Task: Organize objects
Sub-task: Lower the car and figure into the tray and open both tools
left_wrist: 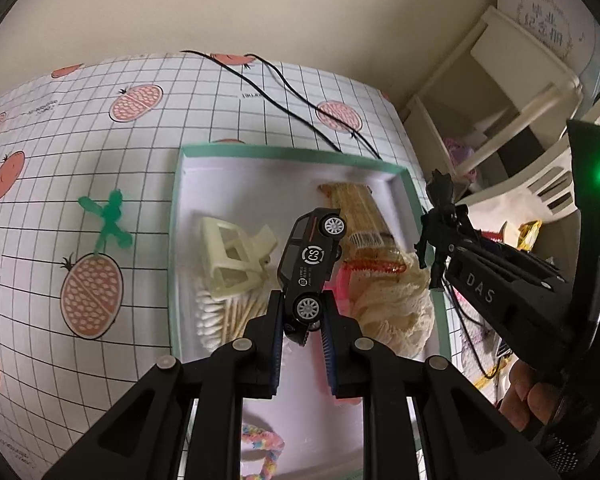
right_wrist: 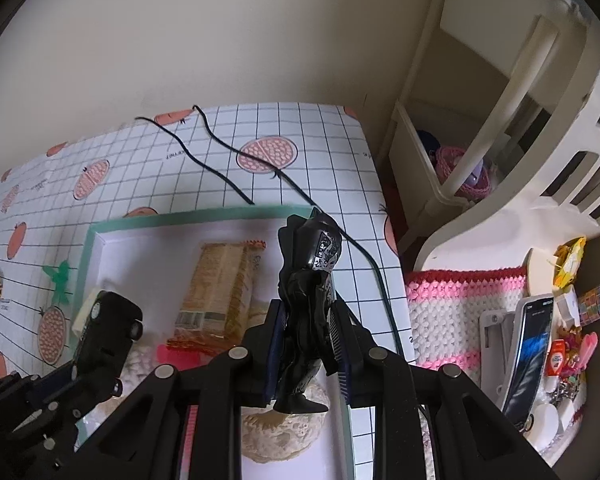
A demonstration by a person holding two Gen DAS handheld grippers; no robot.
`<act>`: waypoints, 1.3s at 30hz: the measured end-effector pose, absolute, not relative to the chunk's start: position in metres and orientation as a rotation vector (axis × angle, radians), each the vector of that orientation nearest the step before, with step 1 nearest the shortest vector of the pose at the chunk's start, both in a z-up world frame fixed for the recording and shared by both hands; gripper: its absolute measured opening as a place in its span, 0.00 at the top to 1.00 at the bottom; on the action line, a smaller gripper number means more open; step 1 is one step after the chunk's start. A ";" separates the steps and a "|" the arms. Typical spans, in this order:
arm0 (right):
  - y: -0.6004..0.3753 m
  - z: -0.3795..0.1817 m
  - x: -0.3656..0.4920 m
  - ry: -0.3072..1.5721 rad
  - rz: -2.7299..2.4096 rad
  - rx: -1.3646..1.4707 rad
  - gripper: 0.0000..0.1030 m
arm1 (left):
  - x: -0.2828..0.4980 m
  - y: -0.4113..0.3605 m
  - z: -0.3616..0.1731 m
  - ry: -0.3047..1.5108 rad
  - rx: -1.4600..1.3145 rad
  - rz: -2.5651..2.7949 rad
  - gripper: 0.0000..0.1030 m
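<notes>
A black toy car is being pinched at its lower end by the left gripper. A dark figurine, its feet cut off by the fingers, is being clamped in the right gripper at frame centre.

The left gripper is covering the rear end of the toy car, and its own arms are running off the bottom edge. A braided cord is peeking between them, mostly hidden. The figure in the right gripper is blocking part of the tray's far rim (its face is too dark to read). The swabs are lying half under a cream clip. Small items beside the phone are blurring together at the right edge.
</notes>
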State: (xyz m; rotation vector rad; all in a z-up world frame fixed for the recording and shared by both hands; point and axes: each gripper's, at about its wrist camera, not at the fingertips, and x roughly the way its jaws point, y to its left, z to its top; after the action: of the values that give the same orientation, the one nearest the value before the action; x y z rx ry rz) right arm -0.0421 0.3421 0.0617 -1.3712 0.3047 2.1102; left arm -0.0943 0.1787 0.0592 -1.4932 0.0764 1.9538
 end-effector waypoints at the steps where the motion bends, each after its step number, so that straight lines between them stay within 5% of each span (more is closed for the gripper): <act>1: 0.342 0.059 -0.043 0.301 2.105 -1.378 0.75 | -0.093 0.180 0.057 0.083 -1.496 1.953 0.82; 20: 0.340 0.042 -0.046 0.277 2.091 -1.429 0.73 | -0.085 0.187 0.040 0.141 -1.529 1.932 0.82; 24: 0.338 0.046 -0.045 0.268 2.099 -1.428 0.64 | -0.085 0.187 0.043 0.119 -1.538 1.916 0.73; 39: 0.325 0.089 -0.045 0.243 2.182 -1.336 0.63 | -0.096 0.178 0.082 0.017 -1.478 1.946 0.68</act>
State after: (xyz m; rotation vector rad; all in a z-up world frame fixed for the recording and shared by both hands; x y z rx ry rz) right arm -0.0454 0.3252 0.0887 -1.3359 0.2432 2.1821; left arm -0.0958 0.1776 0.0817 -1.4776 0.0171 1.9464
